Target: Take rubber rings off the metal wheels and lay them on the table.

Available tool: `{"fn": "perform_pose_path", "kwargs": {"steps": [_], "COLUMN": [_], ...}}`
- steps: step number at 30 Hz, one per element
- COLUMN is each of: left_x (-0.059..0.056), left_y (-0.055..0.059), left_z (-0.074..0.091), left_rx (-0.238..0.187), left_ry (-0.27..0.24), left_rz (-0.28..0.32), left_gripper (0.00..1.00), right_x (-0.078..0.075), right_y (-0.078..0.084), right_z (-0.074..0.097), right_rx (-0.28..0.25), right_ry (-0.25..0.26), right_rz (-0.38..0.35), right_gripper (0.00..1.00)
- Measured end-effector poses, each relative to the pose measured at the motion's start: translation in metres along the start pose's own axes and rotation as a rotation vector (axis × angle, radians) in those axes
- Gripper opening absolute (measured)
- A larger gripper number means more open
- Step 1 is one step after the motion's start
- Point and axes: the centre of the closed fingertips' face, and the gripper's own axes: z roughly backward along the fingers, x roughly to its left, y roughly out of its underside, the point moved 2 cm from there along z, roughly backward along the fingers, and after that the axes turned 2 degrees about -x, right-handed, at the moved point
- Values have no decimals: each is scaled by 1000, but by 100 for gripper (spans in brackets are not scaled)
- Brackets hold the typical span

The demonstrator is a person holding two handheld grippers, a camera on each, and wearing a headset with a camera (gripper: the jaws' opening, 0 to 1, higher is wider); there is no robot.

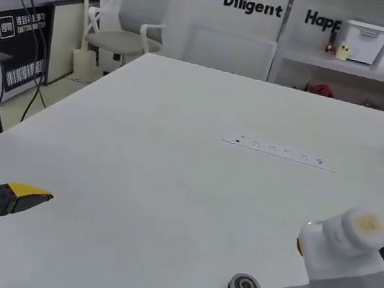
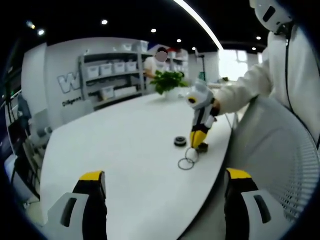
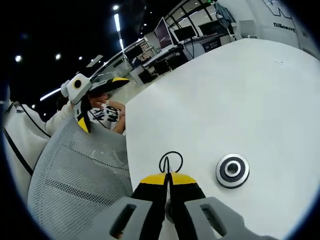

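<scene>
The right tongs [image 3: 168,176] are pressing together on the near edge of a thin black rubber ring [image 3: 171,161], which is lying flat at the counter's [image 3: 240,95] near edge. A metal wheel [image 3: 232,170] is sitting just beside it, apart from the tongs. The left tongs [image 2: 165,174] are hanging spread wide, well apart from both.

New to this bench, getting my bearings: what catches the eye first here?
The right gripper, yellow-tipped fingers shut on a black rubber ring at the white table's near edge. A metal wheel lies just beside it, and the left gripper hangs open off to the left.
</scene>
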Motion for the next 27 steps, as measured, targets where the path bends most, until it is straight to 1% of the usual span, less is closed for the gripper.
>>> {"fn": "perform_pose_path", "kwargs": {"steps": [9,17,19,21,27], "left_x": [1,2,2,3,2], "left_y": [0,1,1,1,0], "left_z": [1,2,3,3,4], "left_rx": [-2,-4,-4,-2,1], "left_ry": [-8,-16,-16,-18,-19], "left_rz": [3,5,5,3,-2], "left_gripper": [99,99,99,99,99], "right_x": [-8,-14,-15,-16,-16], "right_y": [1,3,3,2,-6], "right_z": [-5,-6,-5,-3,7], "right_rx": [2,11,11,5,-27], "right_ry": [34,62,68,70,81], "right_rz": [4,20,20,25,37], "right_gripper": [0,1,2,2,2]}}
